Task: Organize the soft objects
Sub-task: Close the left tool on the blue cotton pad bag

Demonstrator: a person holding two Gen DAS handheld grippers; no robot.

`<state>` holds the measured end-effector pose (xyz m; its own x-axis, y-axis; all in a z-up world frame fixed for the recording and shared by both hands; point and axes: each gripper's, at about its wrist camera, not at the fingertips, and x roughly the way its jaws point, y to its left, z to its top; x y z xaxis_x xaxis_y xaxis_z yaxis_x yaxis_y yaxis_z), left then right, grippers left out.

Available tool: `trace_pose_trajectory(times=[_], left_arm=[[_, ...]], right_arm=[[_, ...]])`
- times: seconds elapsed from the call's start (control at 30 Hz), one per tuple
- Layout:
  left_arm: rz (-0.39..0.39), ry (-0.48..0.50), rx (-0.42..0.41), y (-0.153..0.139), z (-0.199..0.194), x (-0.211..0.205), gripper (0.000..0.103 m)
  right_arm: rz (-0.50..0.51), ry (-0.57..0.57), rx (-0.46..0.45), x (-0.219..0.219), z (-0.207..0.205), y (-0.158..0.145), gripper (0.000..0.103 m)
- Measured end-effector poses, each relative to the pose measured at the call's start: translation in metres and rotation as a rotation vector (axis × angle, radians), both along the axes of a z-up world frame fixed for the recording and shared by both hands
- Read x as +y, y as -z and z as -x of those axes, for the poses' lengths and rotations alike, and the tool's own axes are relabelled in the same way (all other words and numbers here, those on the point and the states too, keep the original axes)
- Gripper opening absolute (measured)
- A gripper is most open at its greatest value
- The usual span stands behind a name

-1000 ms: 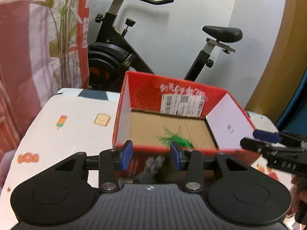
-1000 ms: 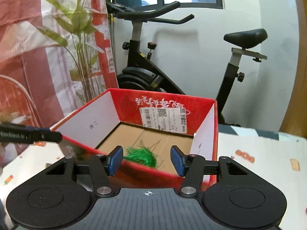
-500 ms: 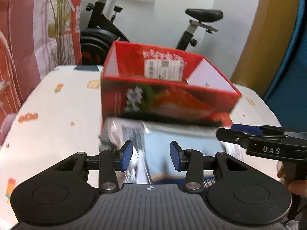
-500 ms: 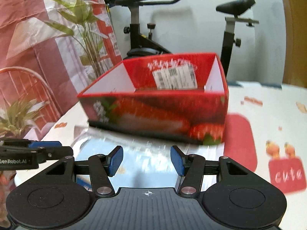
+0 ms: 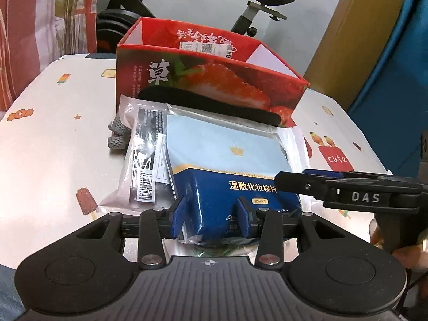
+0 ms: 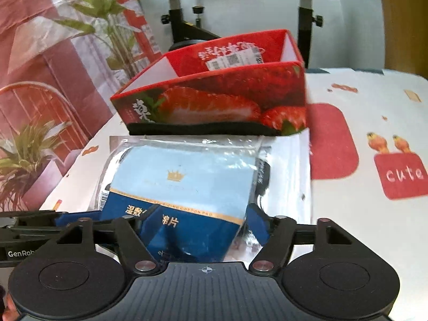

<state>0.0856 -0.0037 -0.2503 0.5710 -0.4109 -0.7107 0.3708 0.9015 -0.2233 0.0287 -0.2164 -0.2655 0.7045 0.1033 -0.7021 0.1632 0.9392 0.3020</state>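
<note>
The left claw has its two blue pads set against the near, dark-blue end of a soft blue-and-pale-blue plastic pack of cotton pads, apparently clamped on it. The right claw straddles the same pack from the other side; its pads look wider apart, and whether they actually pinch the wrapper I cannot tell.

The pack lies on the white cartoon-printed surface, on top of a flat clear plastic bag with a black label and barcode. A grey knitted piece pokes out at that bag's far left corner. Beyond, a long black soft strip rests against the foot of an open red cardboard box printed with strawberries.

The step in hand seems to be the pick-up of the pack. Next would come a lift clear of the bag beneath, then a carry over the box's front wall.

Count: one box, one pack, one bag, one knitted piece, one strip, two claws.
</note>
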Motion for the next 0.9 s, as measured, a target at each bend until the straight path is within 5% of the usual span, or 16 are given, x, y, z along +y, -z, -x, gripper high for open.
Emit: trace_pose_trajectory(times=[0.73,0.9], left_arm=[[0.047,-0.022,0.042,0.013,-0.005,0.005,0.041],[0.046,-0.023,0.039,0.015,-0.006,0.005,0.041]], right_arm=[[-0.052,-0.046,0.083,0.007,-0.004,0.017,0.072],[-0.048,-0.041,0.075,0.008,-0.005,0.020,0.064]])
